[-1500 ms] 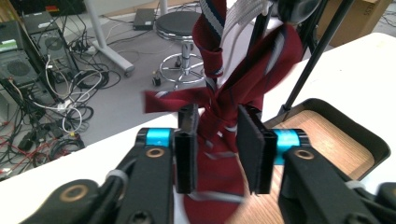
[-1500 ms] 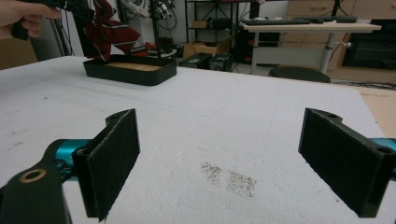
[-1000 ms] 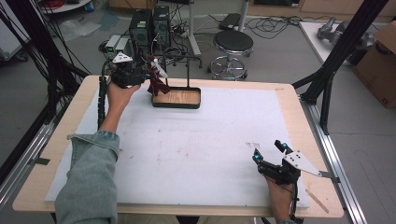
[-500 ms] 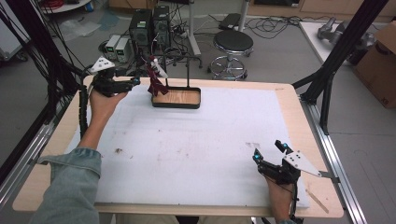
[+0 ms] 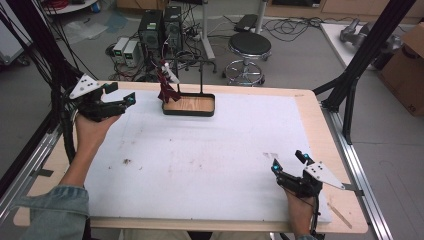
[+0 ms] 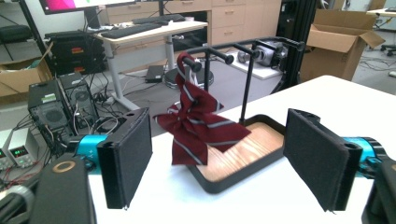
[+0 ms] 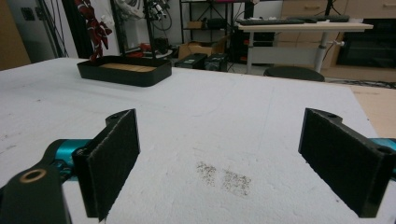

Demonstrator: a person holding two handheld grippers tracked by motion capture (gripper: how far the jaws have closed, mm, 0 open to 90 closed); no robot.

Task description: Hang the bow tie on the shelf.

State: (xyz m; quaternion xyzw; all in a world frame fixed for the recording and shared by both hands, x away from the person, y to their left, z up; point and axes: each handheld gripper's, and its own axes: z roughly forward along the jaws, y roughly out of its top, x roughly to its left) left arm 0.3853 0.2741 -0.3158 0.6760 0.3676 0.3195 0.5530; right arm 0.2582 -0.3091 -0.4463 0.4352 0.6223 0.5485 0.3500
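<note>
Tie (image 5: 168, 86), dark red with pale stripes, hangs from the black rack (image 5: 189, 70) above the wood-floored tray (image 5: 189, 105) in the high view; left gripper (image 5: 121, 94) near it, right gripper (image 5: 289, 161) well apart. Left gripper view: jaws wide apart, empty, tie (image 6: 198, 122) beyond them. Right gripper view: jaws wide, empty, over the white table (image 7: 261, 121).

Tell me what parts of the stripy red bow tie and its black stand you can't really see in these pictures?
- Bow tie, high view: too small to make out its stripes.
- Bow tie's strap, left gripper view: the tie's own fabric hides how it loops over the peg.
- Stand, right gripper view: the top edge cuts off its rail and the tie's upper part.
- Stand's near corner, left gripper view: hidden behind the left gripper's pad.
</note>
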